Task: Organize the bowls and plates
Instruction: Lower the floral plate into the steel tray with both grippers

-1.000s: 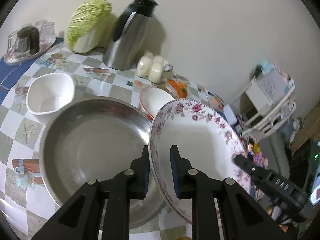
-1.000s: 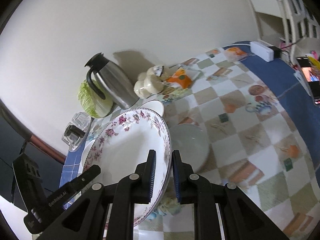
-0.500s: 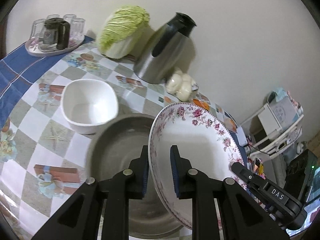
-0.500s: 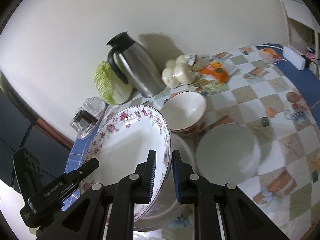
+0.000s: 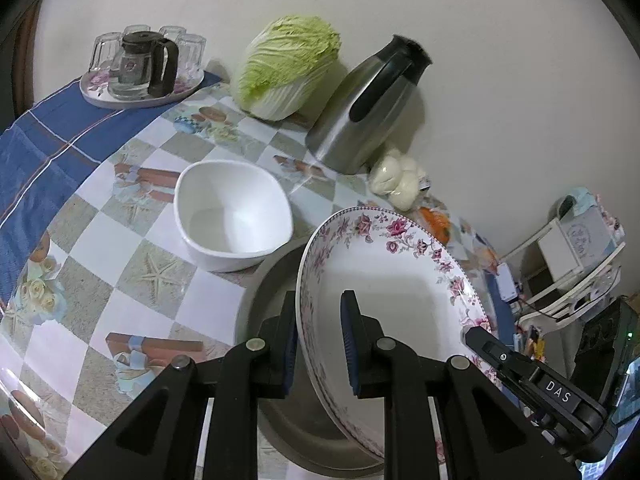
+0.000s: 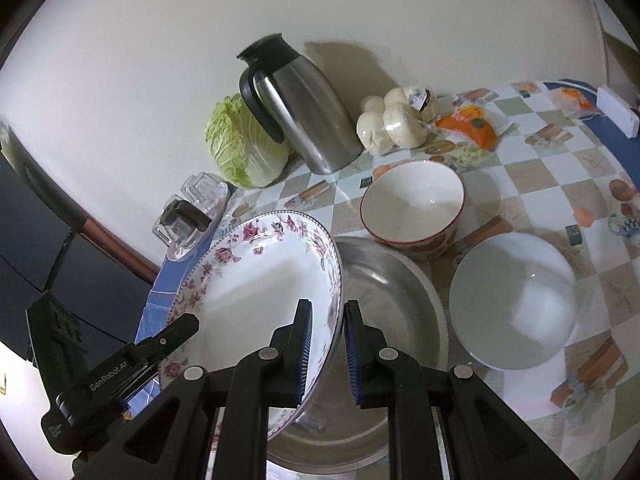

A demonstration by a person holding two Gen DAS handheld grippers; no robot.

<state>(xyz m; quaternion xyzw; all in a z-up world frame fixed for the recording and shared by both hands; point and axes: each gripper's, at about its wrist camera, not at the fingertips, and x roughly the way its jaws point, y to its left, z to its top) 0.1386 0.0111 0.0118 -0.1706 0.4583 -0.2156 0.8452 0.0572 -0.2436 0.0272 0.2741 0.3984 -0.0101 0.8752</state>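
While both our left claw [image 5: 318, 344] and right claw [image 6: 325, 354] clamp the floral plate [image 5: 384, 280], we hold it above the steel basin [image 6: 396, 300].

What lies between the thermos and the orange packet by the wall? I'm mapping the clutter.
A bag of white steamed buns sits between the steel thermos and the orange packet, clearest in the right wrist view.

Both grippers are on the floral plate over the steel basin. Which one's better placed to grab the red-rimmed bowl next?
Right, probably. The red-rimmed bowl sits on the right gripper side of the steel basin; the left gripper faces the white square bowl. Both clamp the floral plate.
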